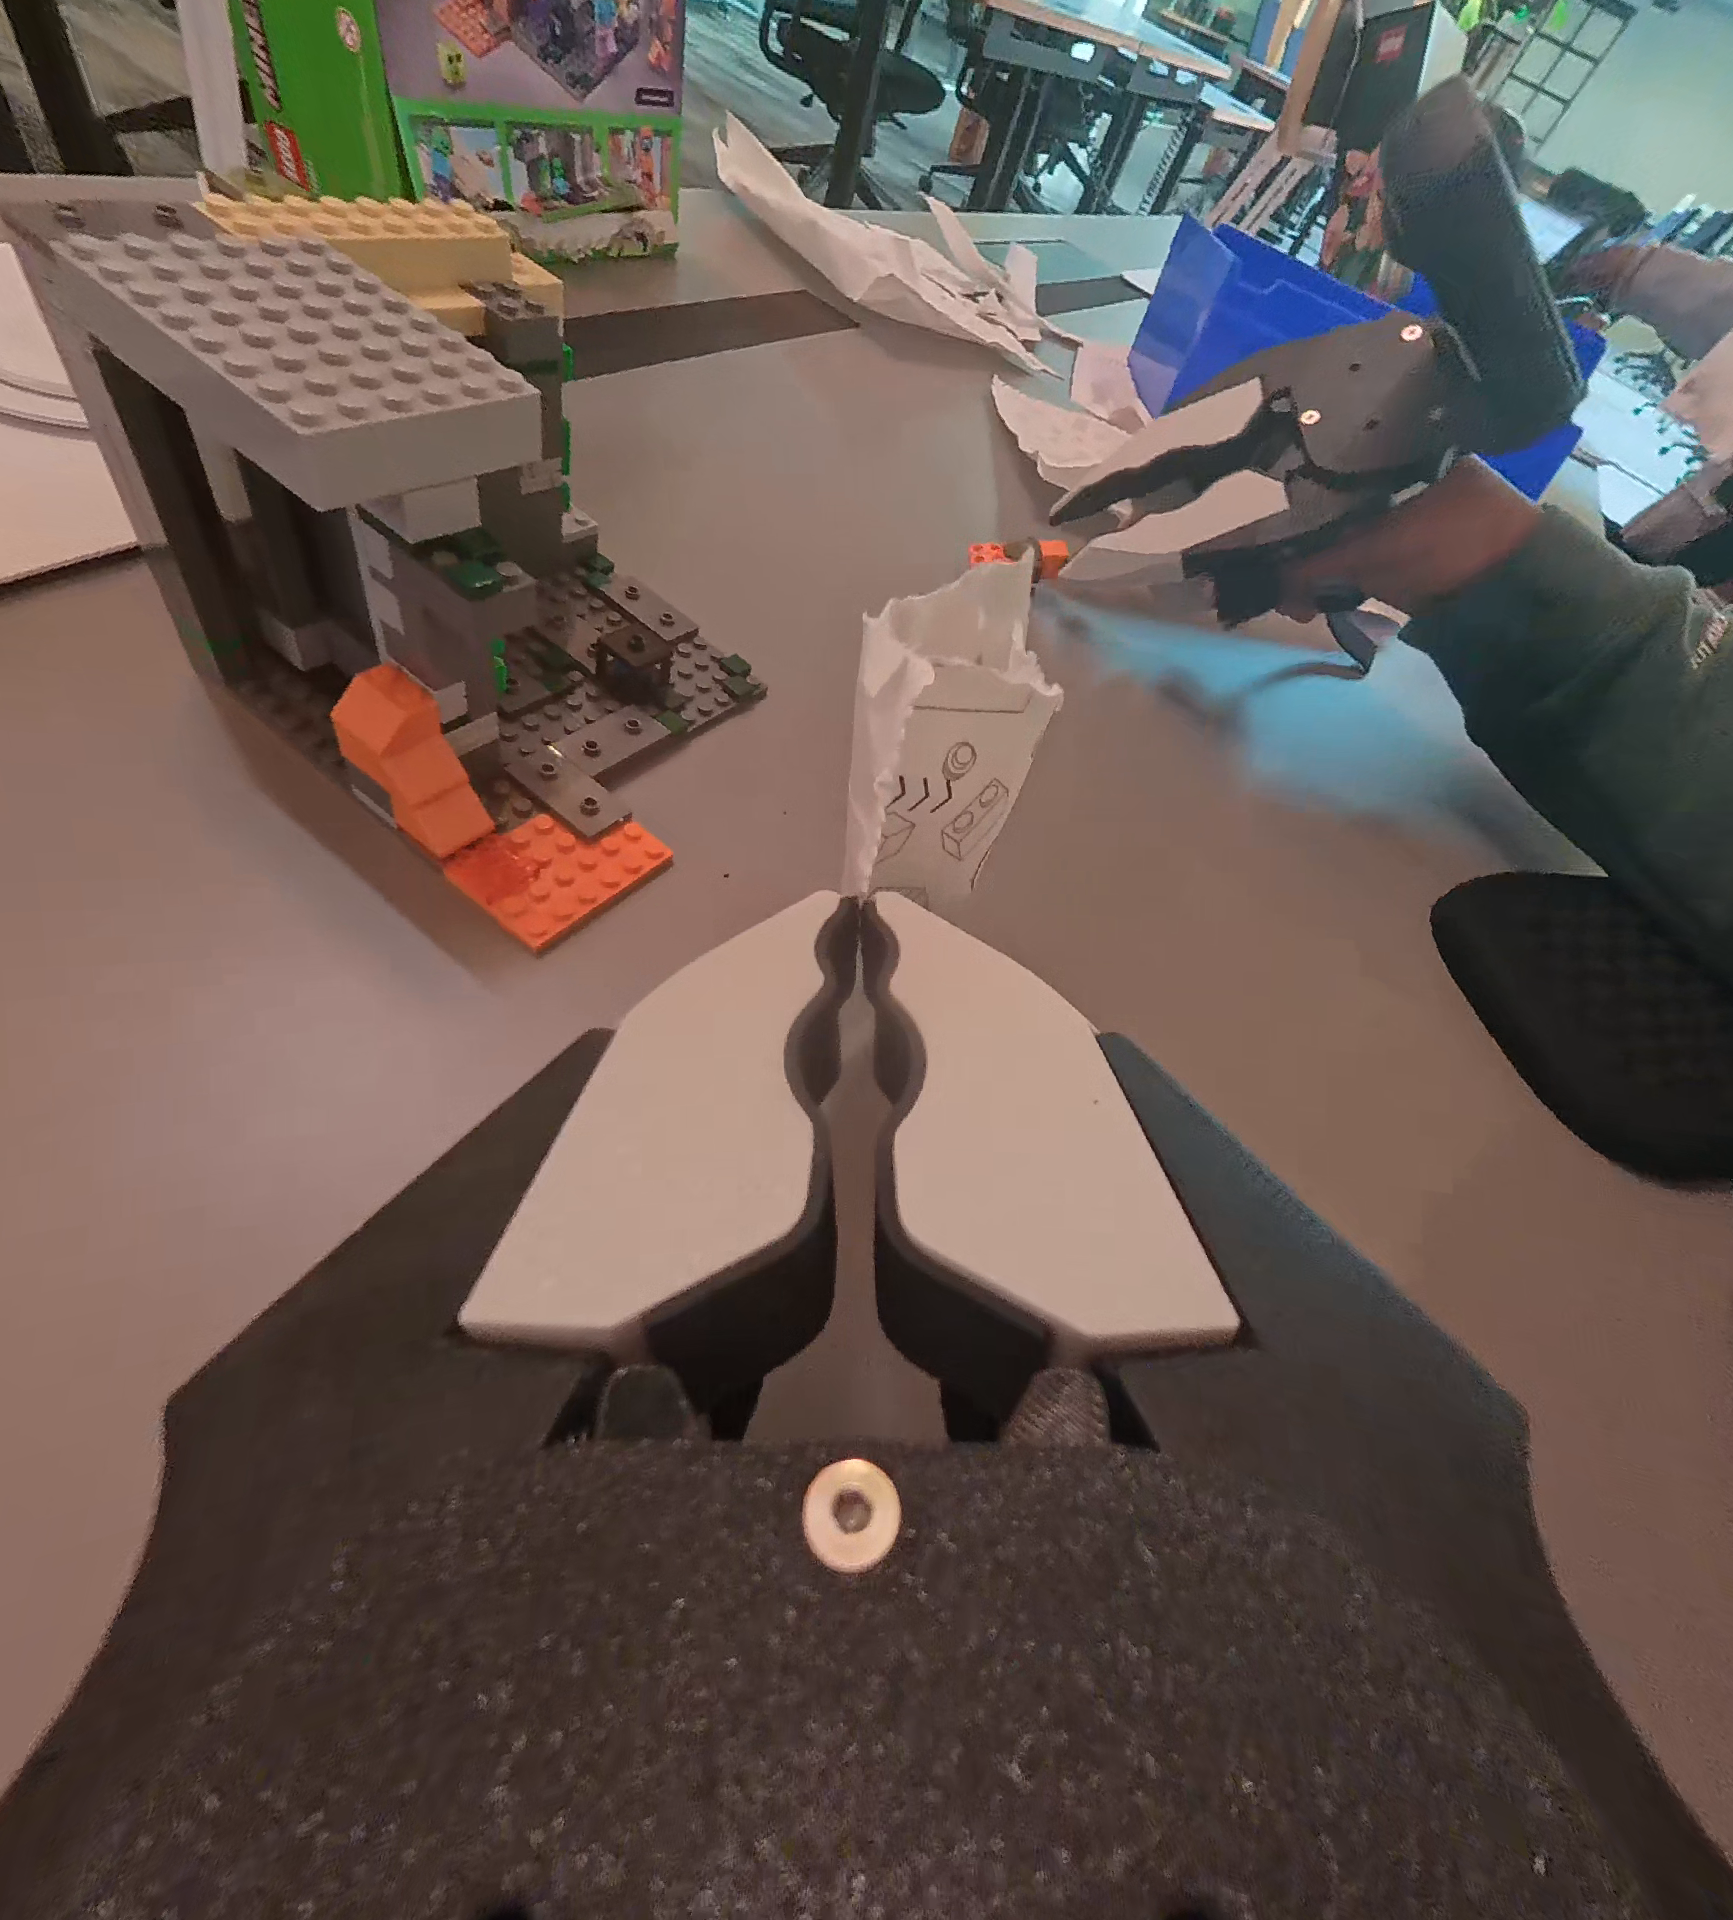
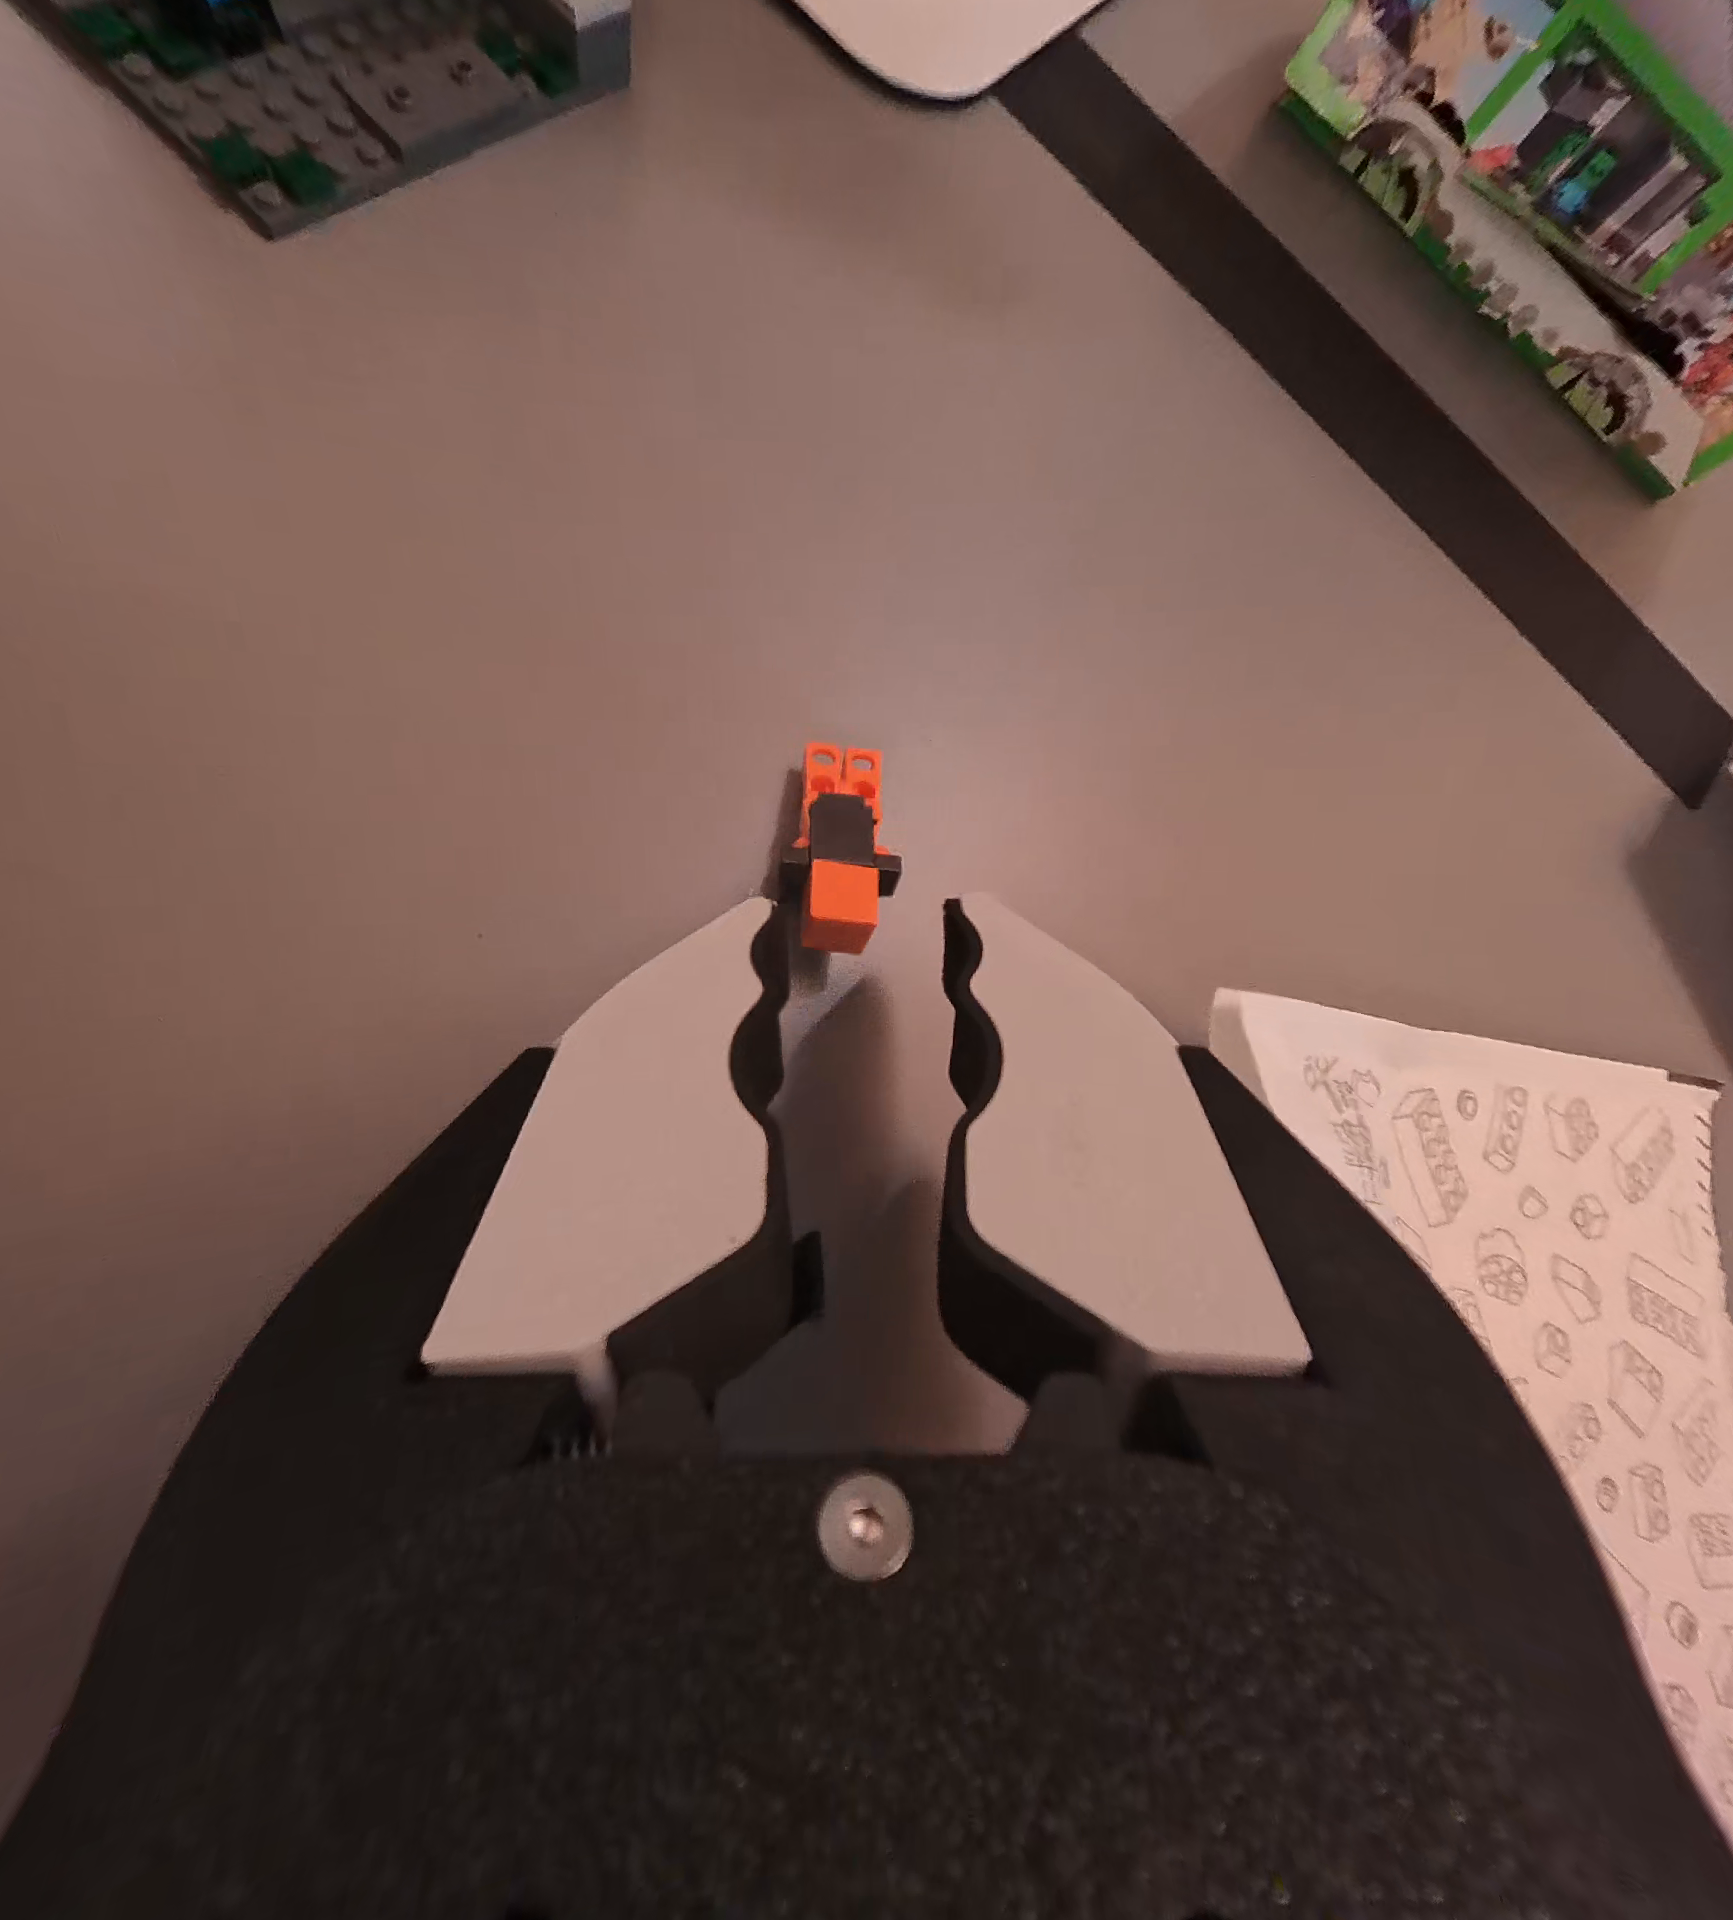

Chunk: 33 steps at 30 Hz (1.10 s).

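We hold a gripper in each hand over a grey bench. Our left gripper [image 1: 857, 906] has its claw clamped on the bottom corner of a torn white paper bag printed with brick drawings [image 1: 955, 748], so its ripped mouth points upward, away from us. Our right gripper [image 2: 860, 906] has its claw apart, with a small orange-and-black brick figure [image 2: 841, 862] lying on the bench just at its fingertips, nearer the left one and not gripped. A grey and orange brick building [image 1: 374, 582] stands towards the bench's far left, a green toy box [image 1: 488, 104] behind it by the far edge.
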Tool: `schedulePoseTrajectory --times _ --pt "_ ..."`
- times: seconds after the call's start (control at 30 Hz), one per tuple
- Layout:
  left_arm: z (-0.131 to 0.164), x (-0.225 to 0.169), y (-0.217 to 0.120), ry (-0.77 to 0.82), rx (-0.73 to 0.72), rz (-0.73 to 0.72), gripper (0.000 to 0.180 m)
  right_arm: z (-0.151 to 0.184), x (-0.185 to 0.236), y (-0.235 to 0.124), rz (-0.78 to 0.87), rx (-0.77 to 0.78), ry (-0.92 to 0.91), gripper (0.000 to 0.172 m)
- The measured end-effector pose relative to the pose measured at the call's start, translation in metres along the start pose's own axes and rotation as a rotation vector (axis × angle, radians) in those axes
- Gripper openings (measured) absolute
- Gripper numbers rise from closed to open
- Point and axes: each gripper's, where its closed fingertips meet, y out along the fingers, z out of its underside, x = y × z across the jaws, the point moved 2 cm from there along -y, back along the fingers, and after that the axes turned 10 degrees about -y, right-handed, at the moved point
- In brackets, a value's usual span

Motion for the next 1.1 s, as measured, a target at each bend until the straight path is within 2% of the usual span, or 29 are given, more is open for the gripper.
schedulePoseTrajectory --times 0.1,0.27,0.4,0.6,0.7,0.87,1.1 --pt "0.005 -0.002 0.002 0.003 0.022 0.016 0.000 0.004 0.001 0.004 -0.002 0.051 0.008 0.013" --pt "0.010 -0.005 0.002 0.001 0.043 0.045 0.000 0.003 -0.002 -0.010 -0.073 0.142 0.071 0.012" --pt "0.012 -0.008 0.001 0.007 0.051 0.062 0.000 0.010 -0.007 -0.029 -0.198 0.379 0.008 0.012" --pt "0.012 -0.010 0.000 0.013 0.060 0.078 0.000 0.015 -0.018 -0.062 -0.430 0.833 -0.167 0.012" --pt "0.012 -0.012 -0.001 0.020 0.062 0.083 0.000 0.015 -0.014 -0.060 -0.588 0.988 -0.174 0.012" --pt "0.013 -0.014 -0.002 0.027 0.065 0.091 0.000 0.007 -0.011 -0.026 -0.706 1.037 -0.091 0.013" --pt "0.015 -0.015 -0.001 0.023 0.071 0.099 0.000 -0.020 -0.013 0.007 -0.702 0.852 0.047 0.025"
